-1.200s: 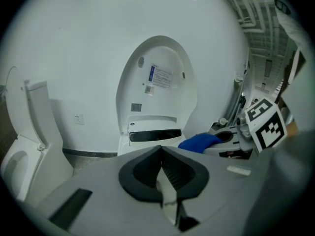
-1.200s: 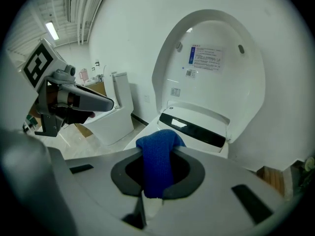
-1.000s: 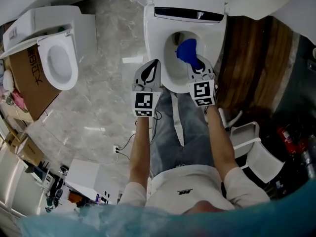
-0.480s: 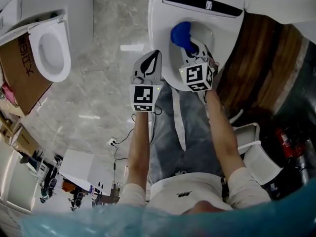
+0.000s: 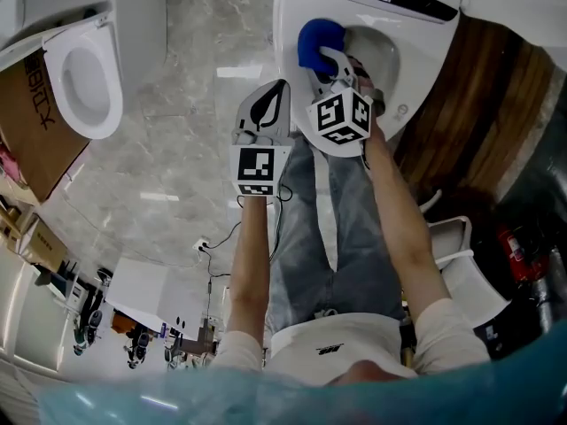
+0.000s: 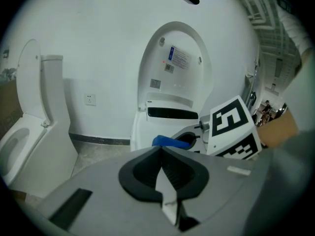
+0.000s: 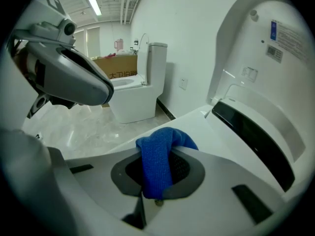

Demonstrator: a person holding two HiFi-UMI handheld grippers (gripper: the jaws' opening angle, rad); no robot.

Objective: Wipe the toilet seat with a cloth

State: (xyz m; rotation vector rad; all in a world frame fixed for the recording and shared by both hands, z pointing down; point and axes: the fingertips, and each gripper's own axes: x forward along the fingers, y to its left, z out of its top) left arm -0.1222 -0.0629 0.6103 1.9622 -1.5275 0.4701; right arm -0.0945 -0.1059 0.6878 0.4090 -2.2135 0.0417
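Note:
The white toilet seat [image 5: 418, 67] lies down with its lid [image 6: 179, 65] raised against the wall. A blue cloth [image 5: 317, 42] rests on the seat's left rim, bunched up. My right gripper [image 5: 330, 60] is shut on the blue cloth [image 7: 157, 154], which folds over the jaw tips above the seat [image 7: 224, 132]. To its left, my left gripper [image 5: 275, 88] hovers beside the toilet's front left edge. In the left gripper view this gripper [image 6: 161, 151] has its pads together and holds nothing, and the cloth [image 6: 170, 141] shows just beyond it.
A second white toilet [image 5: 84, 69] stands to the left, next to a cardboard box [image 5: 31, 122]. Grey marble floor [image 5: 177, 175] lies between the toilets. A wooden panel [image 5: 483, 122] and white frames [image 5: 461, 264] sit at the right. A cable [image 5: 226, 246] trails on the floor.
My right gripper has carried the blue cloth from over the bowl to the seat's left rim. The left gripper has stayed beside the toilet's front.

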